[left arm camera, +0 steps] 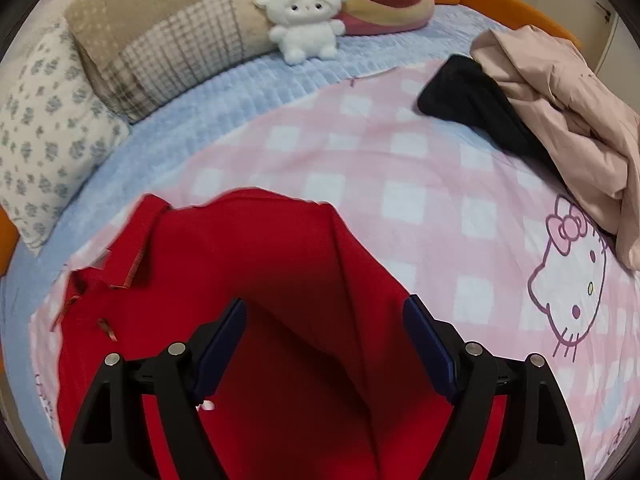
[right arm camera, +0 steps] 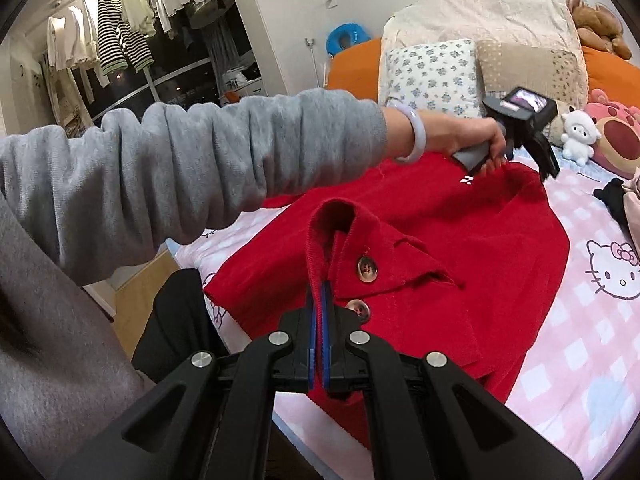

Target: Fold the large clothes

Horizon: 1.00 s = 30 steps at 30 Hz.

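Right wrist view: right hand-held gripper (right arm camera: 319, 320) pinching a folded edge of the red coat (right arm camera: 460, 240) tight between closed jaws, just beside two buttons (right arm camera: 367, 269). Coat lying spread on the pink checked bed cover (right arm camera: 580, 344), near side. Far across the coat, hand (right arm camera: 476, 140) in a grey sleeve (right arm camera: 200, 168) holding the left hand-held gripper (left arm camera: 325, 344) over the red cloth, jaws standing apart, gripping nothing. Black garment (left arm camera: 468, 100) and beige garment (left arm camera: 560, 120) lying far right.
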Motion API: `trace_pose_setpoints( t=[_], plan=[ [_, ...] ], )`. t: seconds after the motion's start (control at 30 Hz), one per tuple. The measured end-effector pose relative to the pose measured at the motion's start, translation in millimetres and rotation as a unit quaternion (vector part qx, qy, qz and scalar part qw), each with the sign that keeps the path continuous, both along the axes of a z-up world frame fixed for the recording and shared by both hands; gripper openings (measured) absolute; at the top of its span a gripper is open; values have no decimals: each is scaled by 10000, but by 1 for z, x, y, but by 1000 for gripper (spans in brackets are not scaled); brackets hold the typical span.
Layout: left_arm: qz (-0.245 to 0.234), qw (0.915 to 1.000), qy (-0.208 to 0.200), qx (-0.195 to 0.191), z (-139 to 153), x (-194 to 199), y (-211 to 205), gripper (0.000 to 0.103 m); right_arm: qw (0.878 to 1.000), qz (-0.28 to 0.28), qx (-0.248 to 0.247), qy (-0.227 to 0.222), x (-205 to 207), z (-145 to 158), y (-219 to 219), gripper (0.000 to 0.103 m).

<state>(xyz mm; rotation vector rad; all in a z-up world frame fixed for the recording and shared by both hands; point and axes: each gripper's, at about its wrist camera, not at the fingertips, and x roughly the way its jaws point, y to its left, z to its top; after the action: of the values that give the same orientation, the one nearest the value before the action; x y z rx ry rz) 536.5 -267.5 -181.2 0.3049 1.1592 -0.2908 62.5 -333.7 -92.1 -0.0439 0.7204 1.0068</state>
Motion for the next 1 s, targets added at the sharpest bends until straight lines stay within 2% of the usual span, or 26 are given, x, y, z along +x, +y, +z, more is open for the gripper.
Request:
trace_pose_setpoints(
  t=[0.13, 0.2, 0.27, 0.37, 0.4, 0.43, 0.47, 0.5, 0.6, 0.67, 0.77, 0.87, 1.0],
  plan=[
    [-238, 9984, 73, -515, 1, -2, -13, 71, 9998, -89, 44, 156, 6, -5, -4, 2],
    [-263, 9987, 259, -365, -7, 1, -22, 60, 9997, -111, 52, 230, 9, -6, -5, 2],
    [-204, 9985, 441, -234, -18, 4, -27, 56, 9997, -108, 49, 230, 10, -6, -6, 2],
    [-47, 9977, 604, -298, -31, 9, -23, 52, 9997, -104, 86, 210, 9, -3, -8, 2],
    [11, 9974, 644, -311, -34, 10, -21, 48, 9997, -107, 91, 203, 9, -2, -8, 2],
    [61, 9969, 698, -370, -36, 12, -20, 43, 9997, -108, 94, 206, 10, -3, -8, 2],
    [103, 9956, 764, -542, -37, 13, -18, 25, 9997, -112, 91, 207, 10, -2, -8, 2],
    [153, 9948, 786, -628, -36, 13, -17, 15, 9997, -119, 79, 202, 11, -2, -8, 2],
    [222, 9939, 722, -808, -27, 18, -21, 10, 9996, -200, 14, 209, 12, -3, -13, 2],
    [155, 9932, 490, -1042, -8, 21, -29, 9, 9992, -332, -32, 209, 11, -4, -19, 2],
    [212, 9831, 279, -1795, 23, 28, -24, 9, 9982, -544, -53, 239, 13, -6, -30, 2],
    [330, 9628, 317, -2662, 34, 37, 7, 9, 9985, -499, -128, 193, 8, -9, -22, 3],
    [504, 9515, 274, -3022, 24, 38, 50, 9, 9991, -128, -185, 367, 0, -35, 17, 3]
  ],
)
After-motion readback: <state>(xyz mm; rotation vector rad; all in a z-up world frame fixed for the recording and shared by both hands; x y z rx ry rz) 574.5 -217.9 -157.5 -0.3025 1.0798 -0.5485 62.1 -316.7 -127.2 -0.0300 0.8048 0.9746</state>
